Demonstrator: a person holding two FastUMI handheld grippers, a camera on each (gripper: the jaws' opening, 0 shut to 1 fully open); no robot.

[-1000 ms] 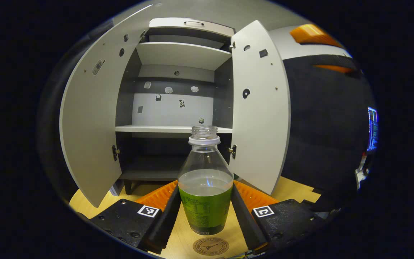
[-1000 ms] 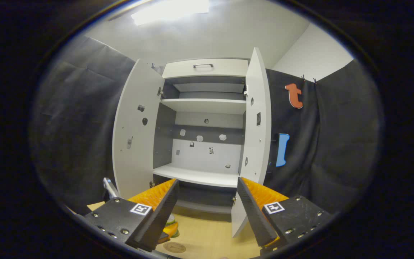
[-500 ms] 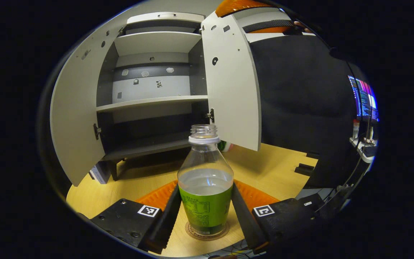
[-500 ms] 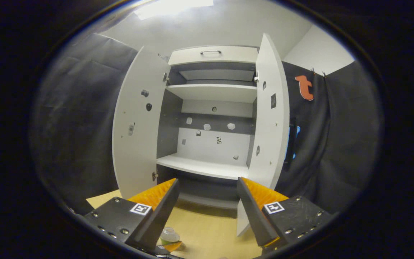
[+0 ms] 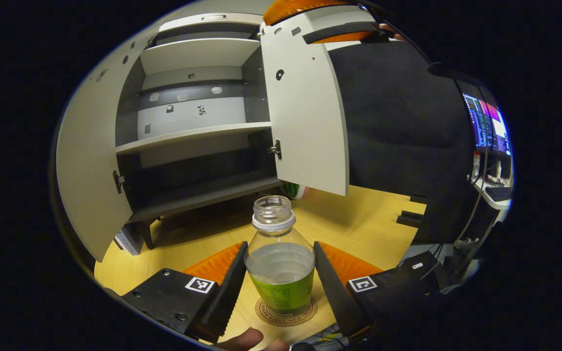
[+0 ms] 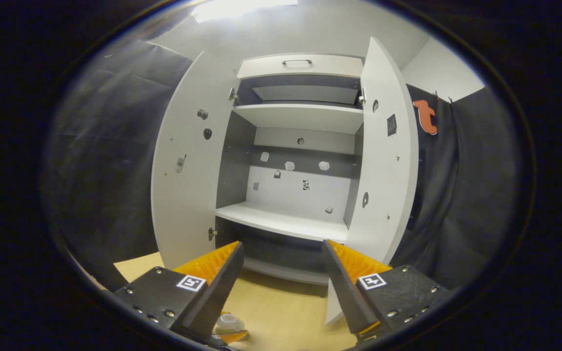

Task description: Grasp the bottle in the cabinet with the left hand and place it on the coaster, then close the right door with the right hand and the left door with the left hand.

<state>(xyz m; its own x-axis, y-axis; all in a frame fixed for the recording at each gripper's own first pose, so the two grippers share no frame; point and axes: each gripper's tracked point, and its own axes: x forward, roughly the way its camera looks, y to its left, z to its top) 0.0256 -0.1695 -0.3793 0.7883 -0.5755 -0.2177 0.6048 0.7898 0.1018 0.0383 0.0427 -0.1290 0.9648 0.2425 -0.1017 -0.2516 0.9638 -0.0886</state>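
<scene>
Clear plastic, green label: the bottle [image 5: 279, 265] stands upright and uncapped on the round coaster [image 5: 286, 313], which lies on the pale wooden tabletop [image 5: 373, 224]. The left gripper [image 5: 281, 282] brackets it at label height, and I cannot tell from this view whether the fingers grip or have let go. Judgement: the placement looks essentially made, and the fingers flank the bottle to steady it until release.

The right gripper [image 6: 281, 285] holds nothing, fingers spread wide, aimed at the cabinet [image 6: 300, 63]. In the right gripper view the bottle's neck [image 6: 228, 321] peeks out at the lower edge, beside its left finger.

Both doors stand fully swung out. The right door [image 6: 383, 161] has its free edge facing the right gripper, with bare tabletop in front, so its swing path looks open. The left door [image 5: 86, 170] hangs well apart from the bottle.

Judgement: with no cap on and liquid inside, the left fingers should open evenly and back straight out, or the bottle may tip. The bottle seems to stand forward of both door arcs, though the lens distortion makes that uncertain.
</scene>
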